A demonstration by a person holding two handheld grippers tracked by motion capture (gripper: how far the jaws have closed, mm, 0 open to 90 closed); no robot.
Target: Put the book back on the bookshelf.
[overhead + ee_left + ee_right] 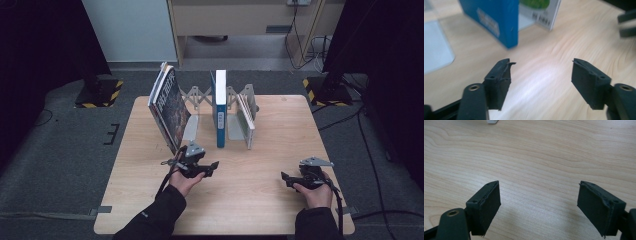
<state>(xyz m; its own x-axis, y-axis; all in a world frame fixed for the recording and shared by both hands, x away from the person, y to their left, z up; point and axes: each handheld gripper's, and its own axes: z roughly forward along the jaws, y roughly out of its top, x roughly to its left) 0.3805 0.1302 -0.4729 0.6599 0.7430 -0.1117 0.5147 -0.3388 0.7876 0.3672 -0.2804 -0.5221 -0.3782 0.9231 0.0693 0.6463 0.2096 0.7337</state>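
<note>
We held our left gripper (214, 165) low over the wooden table (250, 200), and its two black jaws stood wide apart with nothing between them. In the left gripper view only bare wood lay between the jaws. Our right gripper (284, 177) was off to the right of the left one, well apart from it, also low over the table. Its jaws stood wide too, and they held nothing. In the right gripper view we saw plain wood between them.

Just past the left gripper stood the blue book (220, 107), upright on its bottom edge. In the left gripper view it (496, 20) was ahead and a little to the left of the jaws. Near it, farther back, stood a thin white book (246, 117) that leaned a bit. To the left of the left gripper, very close to it, a big dark book (170, 107) leaned over. All three books sat in a grey folding book rack (197, 95) at the far part of the table.
</note>
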